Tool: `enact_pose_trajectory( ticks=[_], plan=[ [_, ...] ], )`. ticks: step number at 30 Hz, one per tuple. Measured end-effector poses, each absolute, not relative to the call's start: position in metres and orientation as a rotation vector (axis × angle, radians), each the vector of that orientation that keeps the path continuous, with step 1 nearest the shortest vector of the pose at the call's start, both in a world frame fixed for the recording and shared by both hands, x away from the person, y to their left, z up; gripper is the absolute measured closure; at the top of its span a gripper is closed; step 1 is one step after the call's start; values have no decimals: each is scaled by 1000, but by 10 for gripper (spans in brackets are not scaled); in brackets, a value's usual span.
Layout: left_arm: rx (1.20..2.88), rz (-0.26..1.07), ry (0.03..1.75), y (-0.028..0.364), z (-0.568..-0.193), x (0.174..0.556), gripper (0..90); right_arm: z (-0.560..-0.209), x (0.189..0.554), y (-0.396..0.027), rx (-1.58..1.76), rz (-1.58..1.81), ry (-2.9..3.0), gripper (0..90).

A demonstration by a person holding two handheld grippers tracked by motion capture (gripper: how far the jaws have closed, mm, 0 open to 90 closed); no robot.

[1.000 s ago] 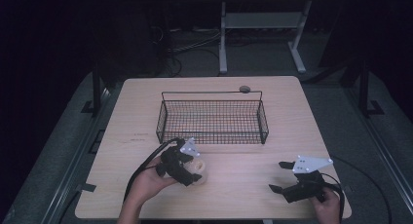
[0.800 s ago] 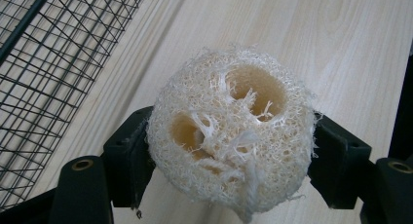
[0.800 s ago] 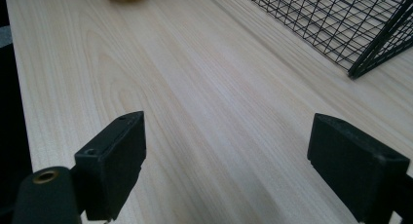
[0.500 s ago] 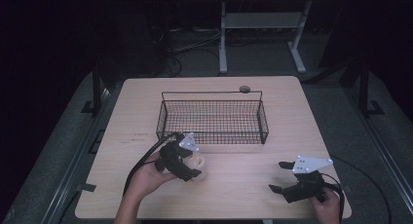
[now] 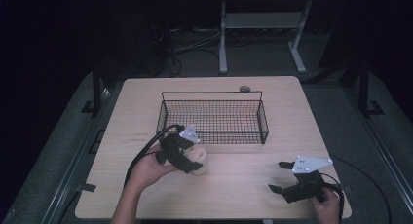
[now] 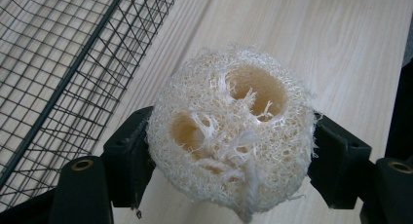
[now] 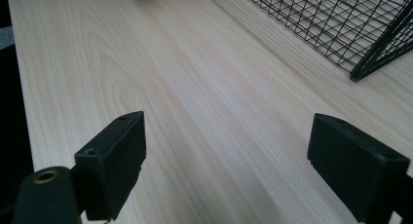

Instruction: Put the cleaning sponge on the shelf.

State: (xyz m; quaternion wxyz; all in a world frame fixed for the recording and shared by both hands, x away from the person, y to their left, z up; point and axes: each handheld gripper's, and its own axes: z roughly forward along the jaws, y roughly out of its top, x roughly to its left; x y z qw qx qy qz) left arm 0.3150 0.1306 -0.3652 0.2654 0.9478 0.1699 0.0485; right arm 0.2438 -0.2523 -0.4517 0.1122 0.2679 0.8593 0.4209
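A pale, fibrous loofah sponge [image 6: 229, 131] with round holes in its cut face sits between the two black jaws of my left gripper [image 6: 229, 156], which is shut on it. In the high view this gripper [image 5: 191, 161] holds the loofah [image 5: 198, 160] just above the table, in front of the left end of the black wire basket [image 5: 213, 118]. My right gripper [image 5: 278, 177] rests near the table's front right, open, with bare wood between its jaws [image 7: 224, 160].
The wire basket [image 6: 58, 68] has nothing in it and stands mid-table; its corner [image 7: 370, 44] shows in the right gripper view. A small round grey object [image 5: 244, 89] lies behind the basket. Cables trail from both grippers. Dark floor surrounds the wooden table [image 5: 146, 97].
My left gripper has carried the loofah a little back and left, closer to the basket's front wall. The right gripper has stayed where it was.
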Motion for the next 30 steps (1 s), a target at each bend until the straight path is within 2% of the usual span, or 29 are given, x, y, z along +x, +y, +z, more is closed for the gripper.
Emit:
enact_pose_trajectory(
  ticks=[30],
  plan=[
    [2570, 161, 450, 125, -325, 340, 267, -452, 245, -251, 775, 1233, 2523, 135]
  ],
)
